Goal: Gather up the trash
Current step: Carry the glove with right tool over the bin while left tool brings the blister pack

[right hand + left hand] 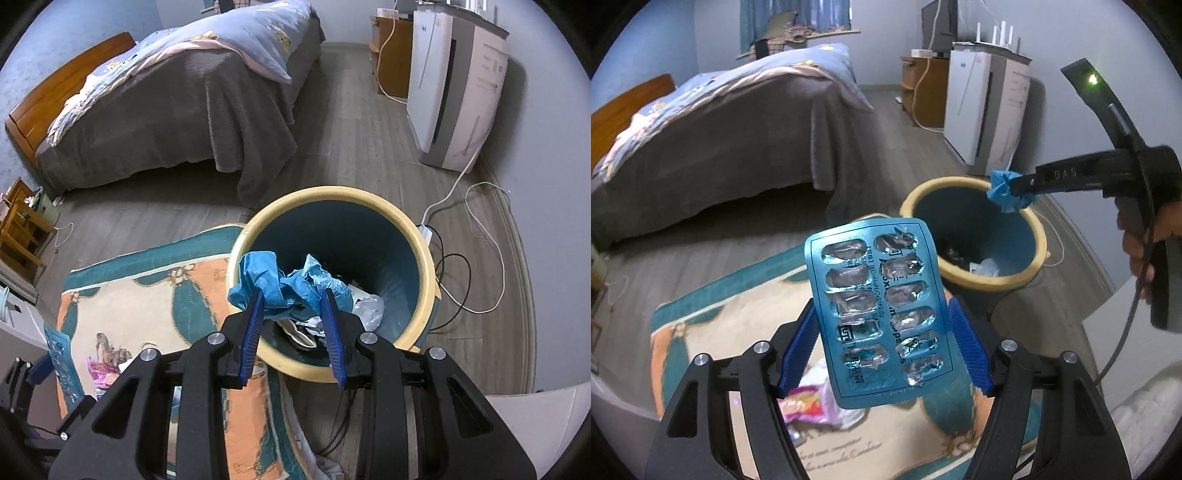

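My left gripper is shut on an empty blue blister pack, held upright across its width above the rug. In the right wrist view the pack shows at the lower left. My right gripper is shut on a crumpled blue paper wad, which hangs over the near rim of the blue bin with a yellow rim. From the left wrist view the wad sits over the bin at its far right edge, pinched by the right gripper. Trash lies at the bin's bottom.
A pink snack wrapper lies on the patterned rug below the pack. A bed stands to the left, an air purifier by the right wall. Cables and a power strip lie on the floor beside the bin.
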A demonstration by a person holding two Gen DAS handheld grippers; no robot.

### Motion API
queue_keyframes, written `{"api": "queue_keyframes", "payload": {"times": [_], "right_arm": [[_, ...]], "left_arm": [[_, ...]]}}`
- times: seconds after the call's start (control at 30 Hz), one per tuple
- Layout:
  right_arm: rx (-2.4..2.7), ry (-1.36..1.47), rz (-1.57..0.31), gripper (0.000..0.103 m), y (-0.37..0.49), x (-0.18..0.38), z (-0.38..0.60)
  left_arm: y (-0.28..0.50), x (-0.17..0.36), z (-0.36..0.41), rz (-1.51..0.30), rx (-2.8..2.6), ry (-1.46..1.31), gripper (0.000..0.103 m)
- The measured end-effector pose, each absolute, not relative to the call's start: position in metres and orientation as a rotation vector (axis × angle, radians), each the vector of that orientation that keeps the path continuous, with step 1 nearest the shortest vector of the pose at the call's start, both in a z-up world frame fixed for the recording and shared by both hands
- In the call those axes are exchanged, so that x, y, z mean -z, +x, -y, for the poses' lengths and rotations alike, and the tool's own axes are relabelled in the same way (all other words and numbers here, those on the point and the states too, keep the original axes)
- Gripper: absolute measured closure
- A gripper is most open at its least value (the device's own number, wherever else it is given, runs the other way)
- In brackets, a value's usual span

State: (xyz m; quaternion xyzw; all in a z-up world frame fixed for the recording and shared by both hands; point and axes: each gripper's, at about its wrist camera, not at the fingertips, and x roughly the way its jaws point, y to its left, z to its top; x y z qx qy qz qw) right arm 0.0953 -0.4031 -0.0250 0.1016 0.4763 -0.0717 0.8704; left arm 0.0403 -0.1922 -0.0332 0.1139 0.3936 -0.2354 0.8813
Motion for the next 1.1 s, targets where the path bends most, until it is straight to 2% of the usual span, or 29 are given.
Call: {"api": "queue_keyframes", "payload": {"times": [1.1], "right_arm": [[0.284,0.275,-1.050,0.072,0.124,0.071,0.479]], "left_arm": [[0.110,0.078,0.324,-0.869,0.649,0.412,0.032]]}}
